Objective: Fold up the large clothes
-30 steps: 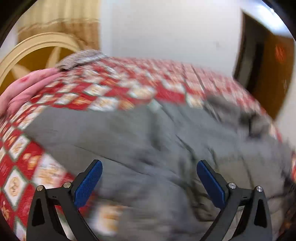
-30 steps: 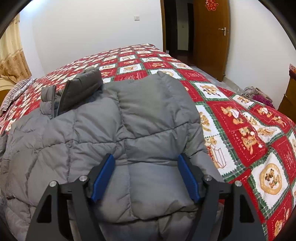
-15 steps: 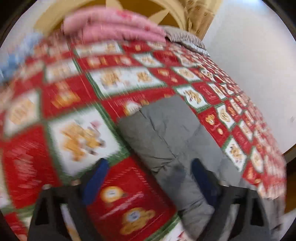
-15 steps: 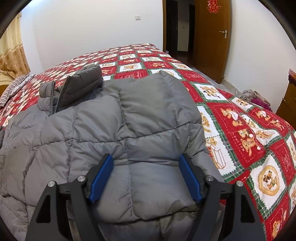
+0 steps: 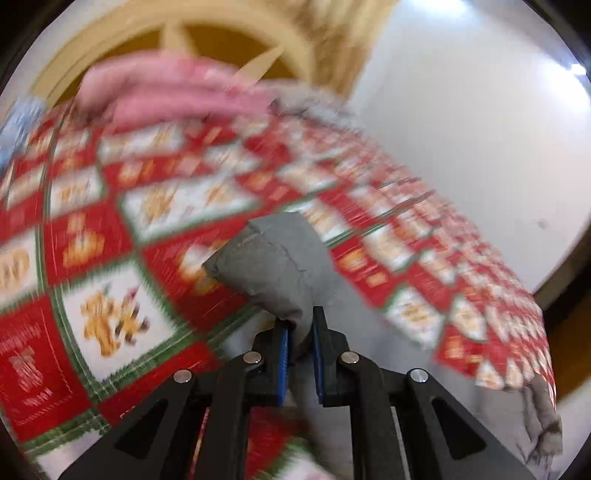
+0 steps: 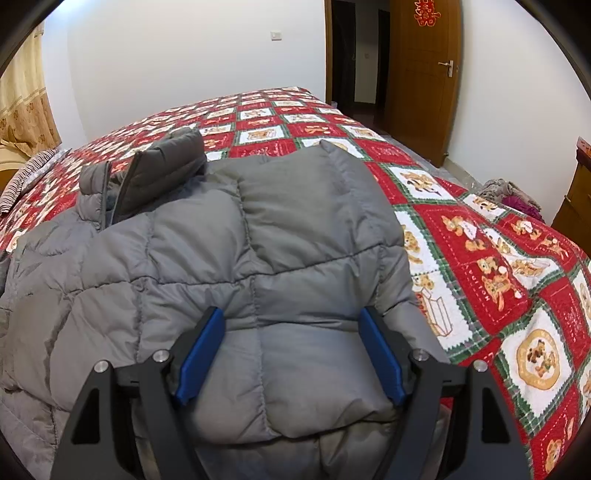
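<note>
Because the grey puffer jacket (image 6: pixel 229 258) is soft, light and slippery, its cuff suits pinching: left tongs (image 5: pixel 300 325) have just clamped it, while right tongs (image 6: pixel 291 350) gape wide over the folded body on the bed (image 6: pixel 480 258).

Red patchwork-quilted bed (image 6: pixel 480 236) under grey puffer jacket (image 6: pixel 258 258), pink pillows (image 5: pixel 166 92).

- Home bedroom.
- Large bed (image 6: pixel 480 258) under red patchwork quilt (image 6: pixel 461 236), curved headboard (image 5: pixel 110 33), pink pillows (image 5: pixel 166 92).
- Patterned curtain (image 6: pixel 22 110), wooden door (image 6: pixel 421 74), white walls (image 6: pixel 184 55).
</note>
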Motion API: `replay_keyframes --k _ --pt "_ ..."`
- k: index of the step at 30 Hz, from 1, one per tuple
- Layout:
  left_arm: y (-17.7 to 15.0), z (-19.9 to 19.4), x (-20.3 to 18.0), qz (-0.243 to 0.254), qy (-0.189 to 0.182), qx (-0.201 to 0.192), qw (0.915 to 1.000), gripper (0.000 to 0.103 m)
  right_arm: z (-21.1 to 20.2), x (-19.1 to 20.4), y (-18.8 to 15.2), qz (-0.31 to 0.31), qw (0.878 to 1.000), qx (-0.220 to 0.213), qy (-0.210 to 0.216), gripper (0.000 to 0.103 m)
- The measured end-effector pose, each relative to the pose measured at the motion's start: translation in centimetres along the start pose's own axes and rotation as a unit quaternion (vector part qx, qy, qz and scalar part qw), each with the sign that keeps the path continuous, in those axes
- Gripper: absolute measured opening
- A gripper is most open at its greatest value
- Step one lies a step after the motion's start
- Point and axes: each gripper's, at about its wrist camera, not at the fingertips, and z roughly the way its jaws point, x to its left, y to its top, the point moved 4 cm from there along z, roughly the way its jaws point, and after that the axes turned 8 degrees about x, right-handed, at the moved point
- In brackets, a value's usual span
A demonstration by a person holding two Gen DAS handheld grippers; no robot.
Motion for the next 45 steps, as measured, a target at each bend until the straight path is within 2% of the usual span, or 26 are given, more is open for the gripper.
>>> replay_keyframes --k 3,6,7,10,13,14,16,19,22,23,24,25,26,27,29,32,35,37,39,41,42,43,45 --pt "-0.4 -5.9 -5.6 0.075 -0.065 -0.04 0.9943 0.01 0.0 0.0 0.0 0.0 1.0 0.0 0.002 0.079" --pt "-3.1 -12.8 -11.9 0.17 -0.123 -0.064 0.9757 0.01 0.1 -0.1 0.0 0.003 1.0 0.0 0.006 0.079" --pt "-4.7 -15.2 -14.1 0.205 -0.142 -0.066 0.9661 0.01 0.1 -0.2 0.0 0.004 1.0 0.0 0.009 0.08" --pt "-11.4 -22.5 -19.5 0.301 -0.206 -0.063 0.9289 0.01 0.0 -0.5 0.0 0.011 1.0 -0.002 0.02 0.08" --pt "-18.6 -26.5 -22.4 0.374 -0.239 -0.045 0.895 0.01 -0.1 -0.8 -0.1 0.016 0.999 -0.004 0.031 0.081" --pt "-21.1 -27.0 -23.2 0.398 -0.244 -0.038 0.8836 0.01 -0.1 -0.8 -0.1 0.017 0.999 -0.004 0.034 0.081" --pt "-25.4 -26.8 -24.2 0.43 -0.243 -0.022 0.8692 0.011 -0.1 -1.1 -0.1 0.024 0.999 -0.006 0.046 0.081" --pt "-30.4 -24.5 -24.8 0.453 -0.24 0.03 0.8578 0.011 -0.3 -1.5 -0.1 0.037 0.997 -0.01 0.066 0.082" --pt "-34.0 -22.9 -24.8 0.485 -0.228 0.08 0.8403 0.014 -0.3 -1.9 -0.1 0.048 0.995 -0.013 0.083 0.082" --pt "-34.8 -22.5 -24.3 0.494 -0.215 0.095 0.8373 0.021 -0.3 -2.0 -0.1 0.051 0.995 -0.014 0.088 0.082" --pt "-35.3 -22.5 -24.0 0.499 -0.206 0.109 0.8347 0.034 -0.3 -2.0 -0.1 0.052 0.994 -0.014 0.091 0.083" --pt "-35.8 -22.7 -23.7 0.503 -0.204 0.117 0.8318 0.042 -0.3 -1.9 0.0 0.052 0.994 -0.013 0.095 0.085" --pt "-35.9 -23.2 -22.9 0.506 -0.208 0.12 0.8285 0.058 -0.3 -1.9 0.0 0.051 0.994 -0.012 0.097 0.086" --pt "-35.9 -24.0 -22.1 0.508 -0.211 0.114 0.8276 0.072 -0.3 -1.9 0.0 0.049 0.994 -0.011 0.1 0.087" --pt "-35.5 -25.8 -20.5 0.505 -0.202 0.088 0.8346 0.084 -0.5 -2.1 0.0 0.052 0.993 -0.007 0.11 0.088" --pt "-33.7 -27.8 -17.0 0.479 -0.19 0.064 0.8543 0.085 -3.3 -3.3 -0.4 0.079 0.989 -0.018 0.125 0.083" --pt "-31.5 -28.8 -12.8 0.417 -0.192 0.073 0.8854 0.085 -7.1 -3.2 -1.3 0.097 0.982 -0.05 0.151 0.086" --pt "-29.4 -28.6 -10.7 0.374 -0.178 0.073 0.9071 0.085 -8.0 -0.9 -1.9 0.07 0.978 -0.03 0.192 0.087" --pt "-27.9 -28.8 -9.2 0.348 -0.169 0.073 0.9192 0.085 -7.2 1.5 -2.4 0.046 0.979 0.003 0.201 0.09" --pt "-26.6 -29.4 -8.2 0.332 -0.161 0.07 0.9269 0.085 -5.2 4.1 -3.2 0.016 0.983 0.046 0.179 0.088" --pt "-25.7 -29.7 -7.9 0.325 -0.158 0.063 0.9304 0.085 -4.3 5.1 -3.5 -0.003 0.982 0.062 0.176 0.07" --pt "-25.1 -30.2 -7.5 0.32 -0.158 0.056 0.9324 0.085 -3.6 6.2 -3.9 -0.028 0.982 0.074 0.169 0.037" --pt "-23.0 -30.9 -7.4 0.318 -0.159 0.04 0.9338 0.085 -4.1 6.7 -3.8 -0.049 0.985 0.067 0.148 0.028"
